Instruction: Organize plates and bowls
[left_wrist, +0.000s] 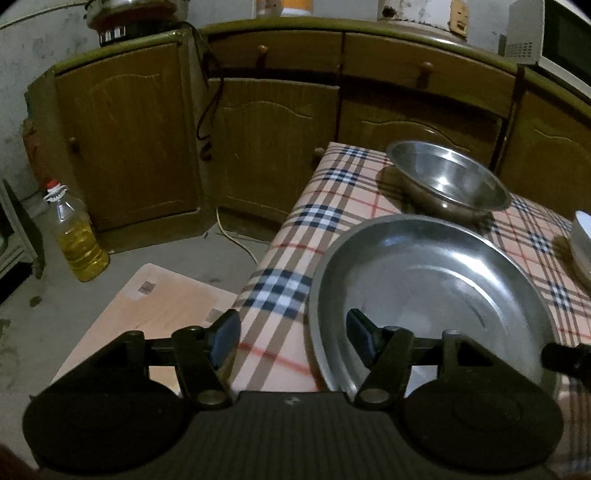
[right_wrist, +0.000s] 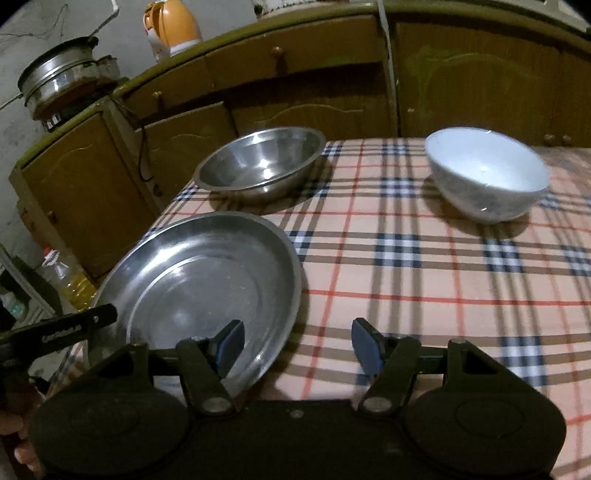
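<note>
A wide steel plate (left_wrist: 424, 280) (right_wrist: 207, 273) lies at the near left corner of the checked tablecloth (right_wrist: 406, 280). Behind it stands a steel bowl (left_wrist: 448, 181) (right_wrist: 258, 166). A white bowl (right_wrist: 487, 173) (left_wrist: 581, 240) sits at the far right. My left gripper (left_wrist: 293, 338) is open and straddles the plate's left rim, one finger over the plate and the other over the table edge. Open too, my right gripper (right_wrist: 298, 343) straddles the plate's near right rim. Neither gripper's pads press on the plate.
Brown cabinets (left_wrist: 266, 147) run close behind the table, with a dark cable hanging down them. On the floor to the left stand an oil bottle (left_wrist: 77, 236) and a pale wooden board (left_wrist: 147, 306). A steel pot (right_wrist: 59, 81) and an orange kettle (right_wrist: 171, 29) sit on the counter.
</note>
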